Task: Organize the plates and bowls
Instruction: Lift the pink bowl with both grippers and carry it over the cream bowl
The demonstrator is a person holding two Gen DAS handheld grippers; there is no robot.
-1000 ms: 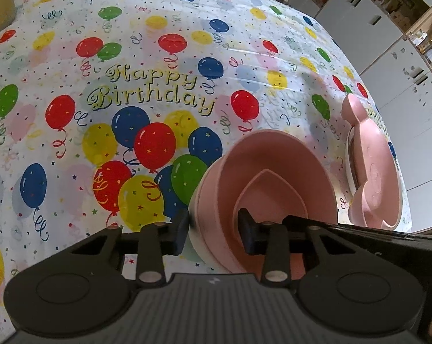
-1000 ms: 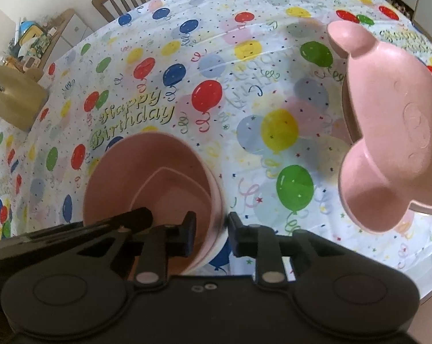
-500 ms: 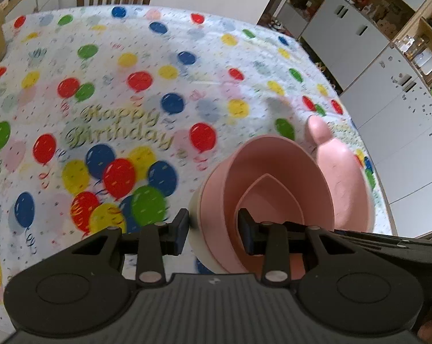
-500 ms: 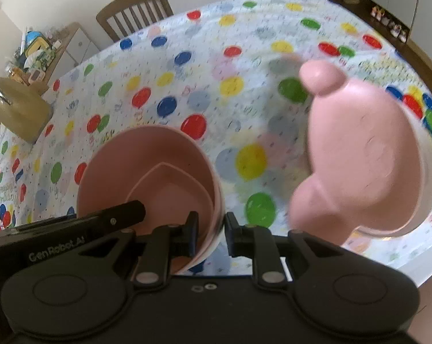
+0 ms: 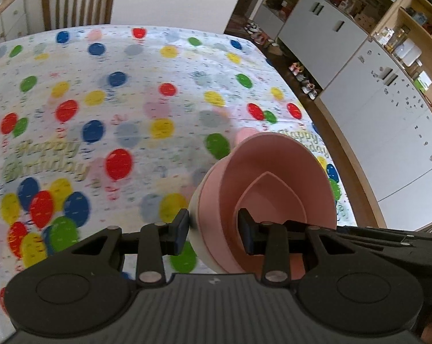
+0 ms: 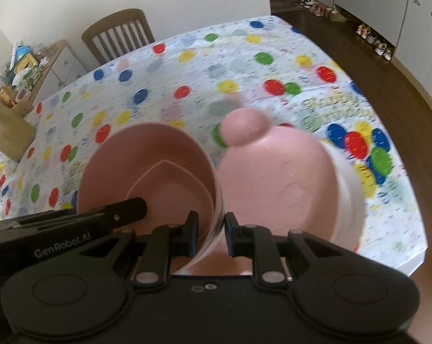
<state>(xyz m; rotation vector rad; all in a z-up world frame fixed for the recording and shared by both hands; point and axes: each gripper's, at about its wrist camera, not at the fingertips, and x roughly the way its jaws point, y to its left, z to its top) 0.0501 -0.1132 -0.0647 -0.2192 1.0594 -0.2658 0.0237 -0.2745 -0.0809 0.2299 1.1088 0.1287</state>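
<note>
Above balloon tablecloth (image 5: 130, 86), tilted pink bowl (image 5: 273, 183), rim clamped between both hand-held grippers' pads.

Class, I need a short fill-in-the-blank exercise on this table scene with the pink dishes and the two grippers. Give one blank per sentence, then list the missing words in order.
1. The left gripper and the right gripper both clamp the rim of the pink ____.
2. The tablecloth is printed with coloured ____.
3. The raised shape on the floor of the bowl looks like a ____.
4. At the table's far edge stands a wooden ____.

Missing words: bowl; balloons; heart; chair
</note>
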